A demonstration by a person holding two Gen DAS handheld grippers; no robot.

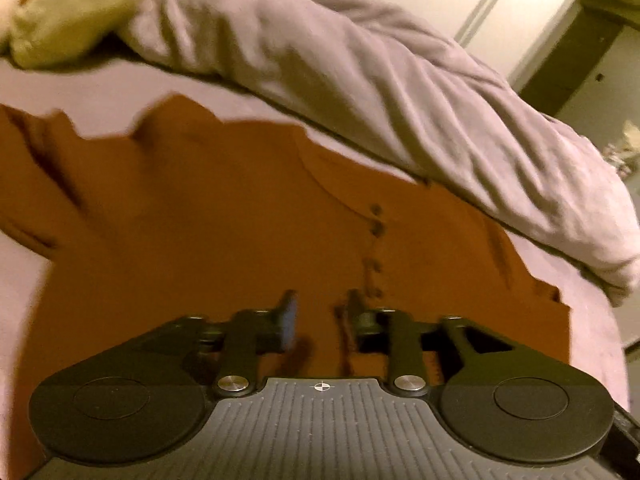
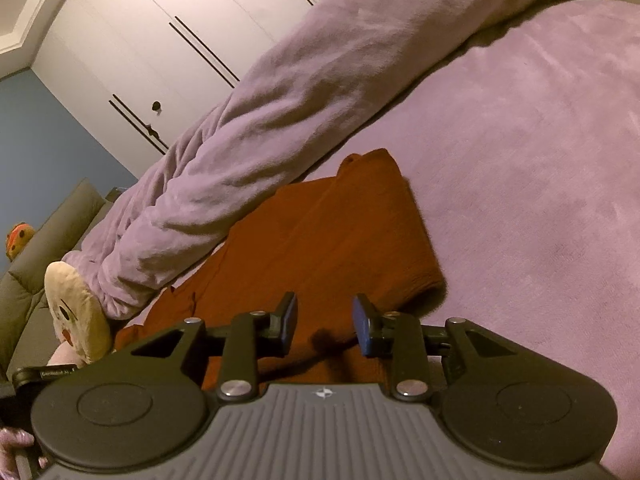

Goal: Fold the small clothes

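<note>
Lilac bedspread (image 2: 540, 160) | rust shirt (image 1: 200, 220) blurred, hem cut off

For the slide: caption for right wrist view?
Open right gripper over rust shirt on lilac bedspread.

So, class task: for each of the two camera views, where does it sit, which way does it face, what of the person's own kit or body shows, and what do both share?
Left wrist: on the left gripper, looking down along open jaws over the orange shirt, its button row toward the rolled blanket.
Right wrist: on the right gripper, jaws open, above the shirt's folded end; a hand shows at bottom left.
Shared: shirt, blanket, lilac bed cover, cream plush toy, white wardrobe.
</note>
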